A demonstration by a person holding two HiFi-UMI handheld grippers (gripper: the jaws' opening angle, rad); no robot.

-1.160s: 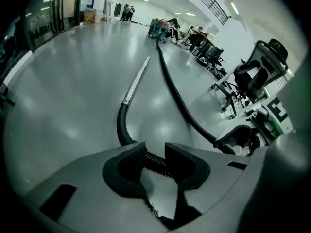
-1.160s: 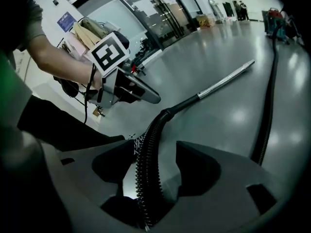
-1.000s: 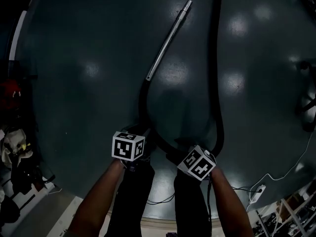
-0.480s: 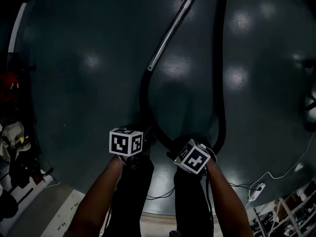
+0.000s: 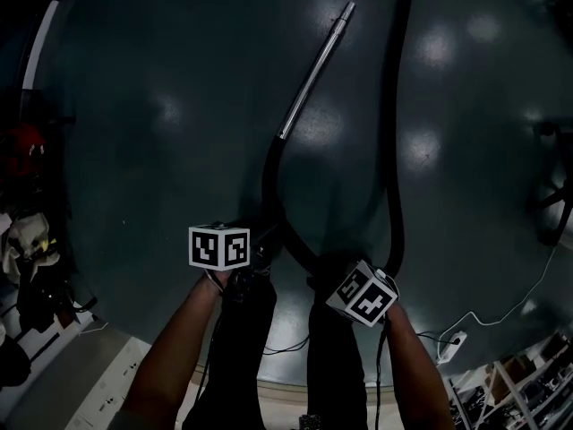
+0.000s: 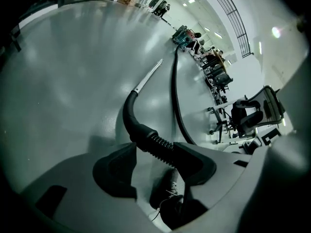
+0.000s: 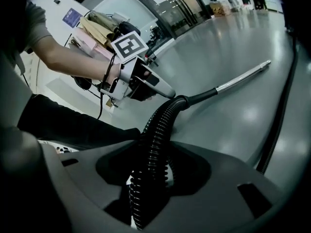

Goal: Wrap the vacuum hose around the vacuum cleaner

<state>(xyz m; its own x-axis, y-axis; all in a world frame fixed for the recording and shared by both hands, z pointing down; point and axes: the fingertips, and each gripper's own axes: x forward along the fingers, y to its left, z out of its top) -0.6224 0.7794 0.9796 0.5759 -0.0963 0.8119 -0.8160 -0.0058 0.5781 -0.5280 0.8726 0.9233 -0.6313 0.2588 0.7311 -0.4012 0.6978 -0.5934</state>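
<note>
The black ribbed vacuum hose (image 5: pixel 394 195) comes down from the top right, loops past both grippers and ends in a curved handle with a metal wand (image 5: pixel 313 70) lying on the floor. My left gripper (image 5: pixel 260 258) is open and its jaws have just been opening. The hose (image 6: pixel 146 135) lies between them against the right-hand jaw, clear of the other, and the wand (image 6: pixel 148 76) stretches beyond. My right gripper (image 5: pixel 322 285) has just been closing and is shut on the hose (image 7: pixel 160 125), which fills the gap in its jaws (image 7: pixel 153 161).
The floor is dark and glossy. A white power strip (image 5: pixel 452 339) with its cable lies at the lower right. Chair legs (image 5: pixel 555 195) stand at the right edge, and office chairs (image 6: pixel 248 113) at the far right. Bags and clutter (image 5: pixel 27 258) line the left edge.
Both grippers have risen with the hose loop between them. The left gripper has rolled and its jaws have spread. The right jaws have narrowed onto the hose.
</note>
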